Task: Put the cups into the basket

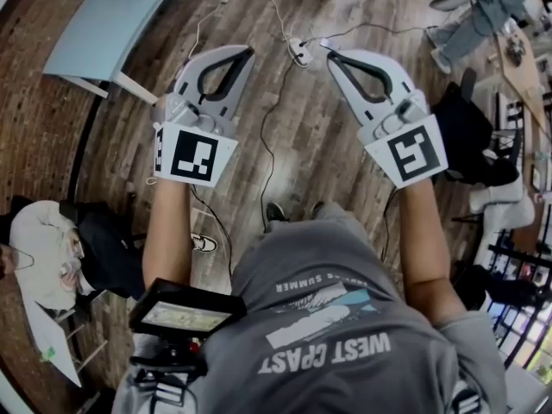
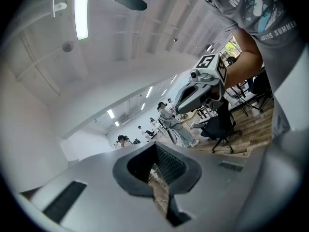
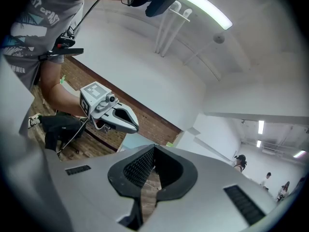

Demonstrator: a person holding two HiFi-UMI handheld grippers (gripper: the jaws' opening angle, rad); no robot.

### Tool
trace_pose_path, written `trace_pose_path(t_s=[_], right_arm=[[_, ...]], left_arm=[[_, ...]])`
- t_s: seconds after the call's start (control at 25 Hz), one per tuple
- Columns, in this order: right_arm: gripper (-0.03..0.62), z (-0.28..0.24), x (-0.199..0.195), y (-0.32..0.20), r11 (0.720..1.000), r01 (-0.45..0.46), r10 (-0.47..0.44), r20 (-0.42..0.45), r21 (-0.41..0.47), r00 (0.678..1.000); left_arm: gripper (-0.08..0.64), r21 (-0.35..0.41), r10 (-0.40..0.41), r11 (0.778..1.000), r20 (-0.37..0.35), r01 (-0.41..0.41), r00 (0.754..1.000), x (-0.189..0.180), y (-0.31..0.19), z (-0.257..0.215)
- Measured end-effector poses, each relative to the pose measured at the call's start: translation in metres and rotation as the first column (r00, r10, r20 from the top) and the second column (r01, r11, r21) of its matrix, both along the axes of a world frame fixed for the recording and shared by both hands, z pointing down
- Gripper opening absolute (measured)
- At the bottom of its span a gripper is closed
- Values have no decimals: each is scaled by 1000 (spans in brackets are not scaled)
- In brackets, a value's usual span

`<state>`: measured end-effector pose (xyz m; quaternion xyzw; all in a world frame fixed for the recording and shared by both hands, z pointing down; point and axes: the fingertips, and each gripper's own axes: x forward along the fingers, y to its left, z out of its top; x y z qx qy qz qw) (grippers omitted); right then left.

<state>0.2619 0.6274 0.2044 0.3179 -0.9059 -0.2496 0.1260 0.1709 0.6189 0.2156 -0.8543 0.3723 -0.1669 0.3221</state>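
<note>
No cup or basket shows in any view. In the head view my left gripper (image 1: 246, 53) and right gripper (image 1: 332, 56) are held side by side at arm's length above a wooden floor, tips angled toward each other. Both are shut with nothing between the jaws. The left gripper view looks along its closed jaws (image 2: 155, 144) up toward a white ceiling, with the right gripper (image 2: 195, 93) off to the side. In the right gripper view its jaws (image 3: 154, 148) are closed too, and the left gripper (image 3: 116, 116) hangs before a brick wall.
A light blue table (image 1: 112, 24) stands at the far left. Cables and a power strip (image 1: 299, 52) lie on the floor just beyond the grippers. A seated person (image 1: 52, 240) is at the left, and black chairs (image 1: 470, 136) and desks are at the right.
</note>
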Motion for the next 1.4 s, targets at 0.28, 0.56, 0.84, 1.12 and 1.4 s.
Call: trace_pose_path(t_s=[0.28, 0.56, 0.84, 1.12, 1.4], right_arm=[[11, -3, -2, -17, 1000, 5, -5, -23, -2, 1000], [11, 2, 28, -71, 1000, 13, -13, 9, -24, 1000], [11, 4, 56, -133, 998, 54, -53, 42, -28, 998], [11, 0, 77, -177, 994, 106, -105, 48, -18, 993], [11, 3, 80, -205, 992, 122, -119, 79, -36, 990]], left_arm=[[0, -12, 3, 1000, -20, -4, 1000, 2, -19, 2], [0, -41, -15, 999, 3, 15, 1000, 29, -67, 12], [0, -49, -43, 998, 43, 45, 998, 60, -124, 12], [0, -47, -87, 995, 72, 90, 994, 81, -165, 8], [0, -60, -110, 992, 84, 115, 990, 81, -188, 13]])
